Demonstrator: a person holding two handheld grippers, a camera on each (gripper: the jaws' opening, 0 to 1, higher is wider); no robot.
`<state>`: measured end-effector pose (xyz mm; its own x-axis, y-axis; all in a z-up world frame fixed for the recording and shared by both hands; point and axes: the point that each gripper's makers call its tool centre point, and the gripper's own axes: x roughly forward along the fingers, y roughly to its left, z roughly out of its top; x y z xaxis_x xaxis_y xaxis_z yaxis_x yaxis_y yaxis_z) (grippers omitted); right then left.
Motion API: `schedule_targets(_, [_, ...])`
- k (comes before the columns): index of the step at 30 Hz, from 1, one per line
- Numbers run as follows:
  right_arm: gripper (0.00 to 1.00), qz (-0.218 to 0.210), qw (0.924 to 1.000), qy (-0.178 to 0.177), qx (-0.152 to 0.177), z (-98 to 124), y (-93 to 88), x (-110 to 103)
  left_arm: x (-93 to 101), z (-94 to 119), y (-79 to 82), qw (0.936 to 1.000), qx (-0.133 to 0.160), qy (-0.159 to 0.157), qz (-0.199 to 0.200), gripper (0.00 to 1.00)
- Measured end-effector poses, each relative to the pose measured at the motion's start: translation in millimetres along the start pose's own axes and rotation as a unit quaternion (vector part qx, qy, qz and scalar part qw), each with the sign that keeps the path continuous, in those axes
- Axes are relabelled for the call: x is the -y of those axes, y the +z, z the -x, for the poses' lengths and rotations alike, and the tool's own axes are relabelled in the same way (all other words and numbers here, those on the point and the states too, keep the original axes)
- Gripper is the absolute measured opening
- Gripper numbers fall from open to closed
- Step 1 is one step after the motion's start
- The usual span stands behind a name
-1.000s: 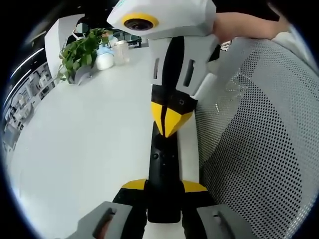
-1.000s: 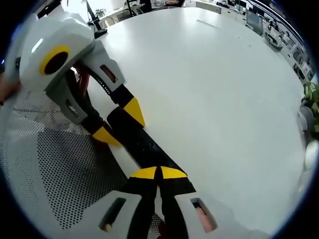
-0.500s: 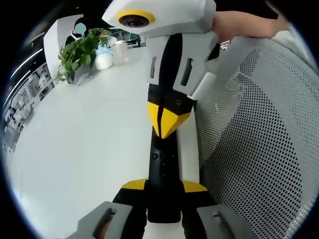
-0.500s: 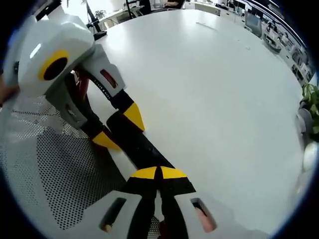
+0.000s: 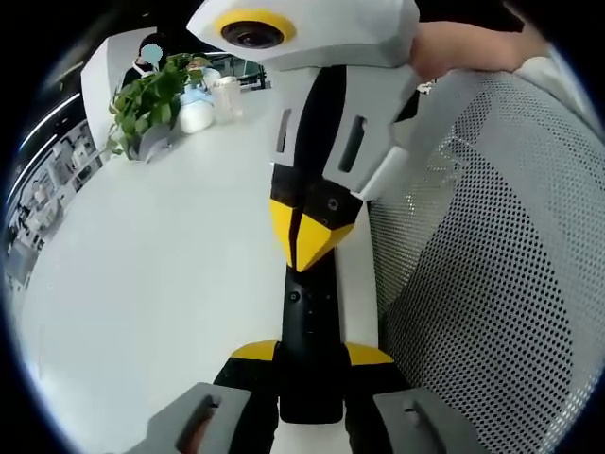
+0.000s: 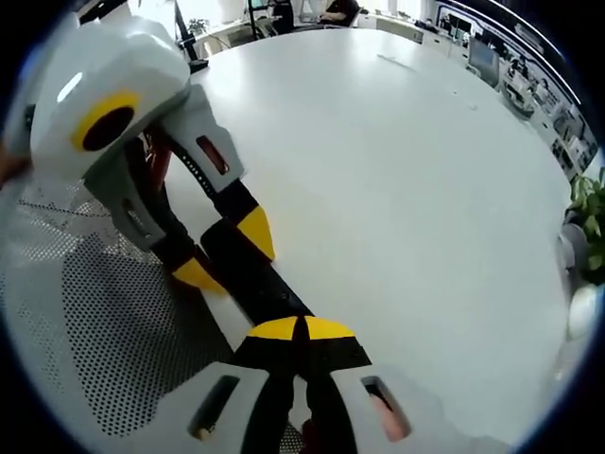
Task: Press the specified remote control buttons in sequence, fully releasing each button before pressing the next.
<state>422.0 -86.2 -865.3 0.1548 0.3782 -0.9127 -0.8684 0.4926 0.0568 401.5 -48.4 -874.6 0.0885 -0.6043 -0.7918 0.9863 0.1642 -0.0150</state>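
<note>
My left gripper (image 5: 310, 352) clamps the near end of the black remote control (image 5: 309, 331), yellow-tipped jaws one on each side of it, touching its edges; in the right gripper view this same gripper (image 6: 227, 253) comes in from the left, its yellow tips straddling the far end of the remote (image 6: 253, 274). My right gripper (image 6: 301, 328) has its jaws pressed together, yellow tips meeting with no gap, pointed down onto the remote's top face; in the left gripper view it (image 5: 302, 236) comes down from the top, closed tip touching the remote just beyond the small round buttons (image 5: 296, 297). Cannot tell which button is under the tip, it's hidden. The remote lies flat on the white table (image 5: 161, 265), running lengthwise along its edge, just beside the grey mesh chair back (image 5: 492, 284). The mesh also shows at lower left in the right gripper view (image 6: 104, 322), next to the table surface (image 6: 406, 189). A potted green plant (image 5: 146, 104) sits at the far end of the table with a white bottle (image 5: 198, 113) and a clear cup (image 5: 230, 95) just beside it; leaves of a plant (image 6: 591, 213) show at the right edge of the right gripper view. A hand (image 5: 463, 47) grips the right gripper's body at the top of the left gripper view.
</note>
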Motion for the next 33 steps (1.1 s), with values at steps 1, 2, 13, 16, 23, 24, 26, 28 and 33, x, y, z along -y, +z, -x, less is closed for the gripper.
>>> schedule_targets(1, [0.0,0.002,1.0,0.0,-0.001,-0.4,-0.4,-0.2,0.0,0.0,0.0,1.0,0.0,0.0,0.0,0.25])
schedule_targets(2, [0.0,0.006,1.0,-0.001,-0.006,-1.3,-2.0,-0.5,0.1,0.0,0.0,1.0,0.0,0.0,0.0,0.25])
schedule_targets(13, [0.0,0.017,0.9998,-0.009,0.006,-1.8,-1.0,1.0,0.0,-0.2,0.6,1.0,0.0,0.0,0.001,0.25])
schedule_targets(16, [0.0,0.014,0.9998,-0.009,0.007,-1.7,-0.9,1.1,-0.1,-0.1,0.6,1.0,0.0,0.0,0.001,0.25])
schedule_targets(23, [0.0,0.014,0.9998,-0.006,0.013,-2.0,-0.7,1.0,0.1,0.0,0.6,1.0,0.001,0.0,0.002,0.25])
schedule_targets(24, [0.0,0.015,0.9998,-0.006,0.013,-2.1,-0.6,1.0,0.1,0.0,0.6,1.0,0.001,0.0,0.002,0.25])
schedule_targets(26, [0.0,0.014,0.9998,-0.007,0.011,-2.2,-0.5,0.9,0.1,0.0,0.6,1.0,0.002,0.0,0.002,0.25])
schedule_targets(28, [0.0,0.012,0.9999,-0.008,0.008,-2.4,-0.1,1.1,0.1,-0.2,1.0,1.0,0.002,0.0,0.003,0.25])
schedule_targets(33, [0.0,-0.004,0.9999,-0.004,0.01,-2.0,-0.5,2.2,0.0,-0.1,0.9,1.0,0.005,0.002,0.006,0.25])
